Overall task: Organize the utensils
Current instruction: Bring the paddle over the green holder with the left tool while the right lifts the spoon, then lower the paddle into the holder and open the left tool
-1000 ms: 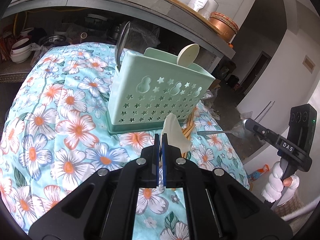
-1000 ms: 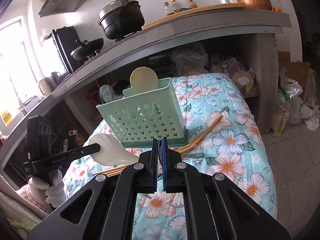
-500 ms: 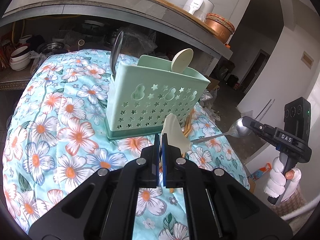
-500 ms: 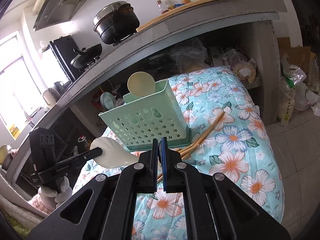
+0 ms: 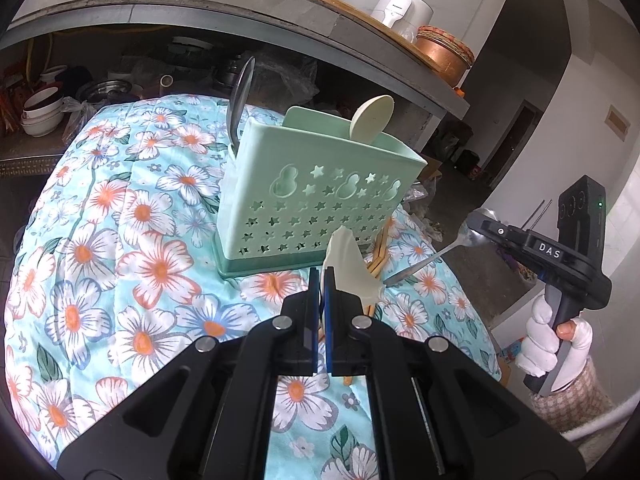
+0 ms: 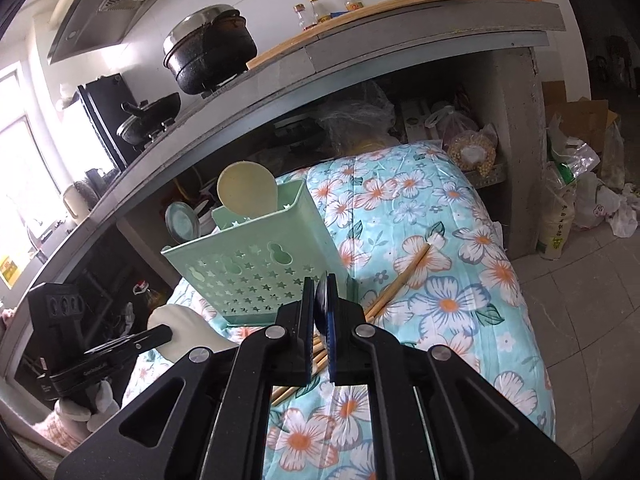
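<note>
A mint-green perforated utensil caddy [image 5: 320,200] [image 6: 260,272] stands on the floral cloth. It holds a cream paddle [image 5: 372,118] [image 6: 246,194] and a metal ladle [image 5: 240,96]. My left gripper [image 5: 322,276] [image 6: 152,336] is shut on a white soup spoon [image 5: 348,264] [image 6: 188,336], just in front of the caddy. My right gripper [image 6: 320,292] [image 5: 492,232] is shut on the bowl of a metal spoon [image 5: 436,258] [image 6: 321,304], whose handle slants down toward the cloth to the right of the caddy. Wooden chopsticks [image 5: 380,252] [image 6: 400,284] lie beside the caddy.
The floral cloth [image 5: 120,240] covers a rounded surface that drops off at its edges. A grey counter [image 6: 400,40] with pots, bottles and a copper pot overhangs the back. Bowls and bags crowd the shelf beneath it. Tiled floor [image 6: 580,320] lies to the right.
The right gripper with the metal spoon has shifted a little toward the caddy and risen slightly in the left wrist view. The left gripper keeps the white spoon where it was.
</note>
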A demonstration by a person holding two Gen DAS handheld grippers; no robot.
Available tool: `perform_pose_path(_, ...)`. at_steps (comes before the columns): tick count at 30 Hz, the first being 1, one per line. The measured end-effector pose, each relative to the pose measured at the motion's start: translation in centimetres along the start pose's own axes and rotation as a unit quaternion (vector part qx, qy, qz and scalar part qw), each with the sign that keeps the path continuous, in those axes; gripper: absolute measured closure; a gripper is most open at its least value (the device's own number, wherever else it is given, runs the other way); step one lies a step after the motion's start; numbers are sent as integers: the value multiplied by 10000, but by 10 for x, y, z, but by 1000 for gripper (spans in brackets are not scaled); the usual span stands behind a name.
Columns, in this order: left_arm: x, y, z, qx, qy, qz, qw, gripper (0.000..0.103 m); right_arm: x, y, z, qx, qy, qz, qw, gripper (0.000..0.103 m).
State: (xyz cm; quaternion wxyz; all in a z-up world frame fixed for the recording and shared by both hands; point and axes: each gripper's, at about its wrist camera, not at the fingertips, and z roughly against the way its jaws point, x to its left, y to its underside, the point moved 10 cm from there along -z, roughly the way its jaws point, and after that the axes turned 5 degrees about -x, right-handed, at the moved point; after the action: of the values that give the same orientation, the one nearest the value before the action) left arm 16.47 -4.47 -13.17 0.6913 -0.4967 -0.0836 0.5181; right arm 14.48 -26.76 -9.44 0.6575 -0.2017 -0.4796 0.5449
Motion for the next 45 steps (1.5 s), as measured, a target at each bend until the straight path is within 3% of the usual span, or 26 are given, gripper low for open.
perform_pose_path(11,-11,-19,14,-210,55,-195,9996,102,11,-9,5,-168,-45,219,9996,98)
perform_pose_path(19,-27,-81,71,-999,182,-443,9938,102,19,-23,24,-367,-121,301,9988,98)
perform_pose_path(22,-23,-111,94,-1345,-112,-694,9884,102,20,-32,35,-527,-120,338,9980,98)
perform_pose_path(26,-15,-138,105,-1520,-610,-1076,9806,102,20,-48,50,-747,-72,405,9964,98)
perform_pose_path(30,-7,-149,92,-1361,-1179,-1556,9713,102,20,-61,62,-912,-35,472,9947,98)
perform_pose_path(37,12,-142,44,-546,-1831,-2160,9575,102,25,-76,69,-1037,10,614,9927,98)
perform_pose_path(41,17,-138,25,-310,-1739,-2120,9612,101,26,-82,70,-1067,11,645,9922,98)
perform_pose_path(45,17,-137,12,-313,-1533,-1926,9687,100,29,-89,68,-1079,-14,680,9918,98)
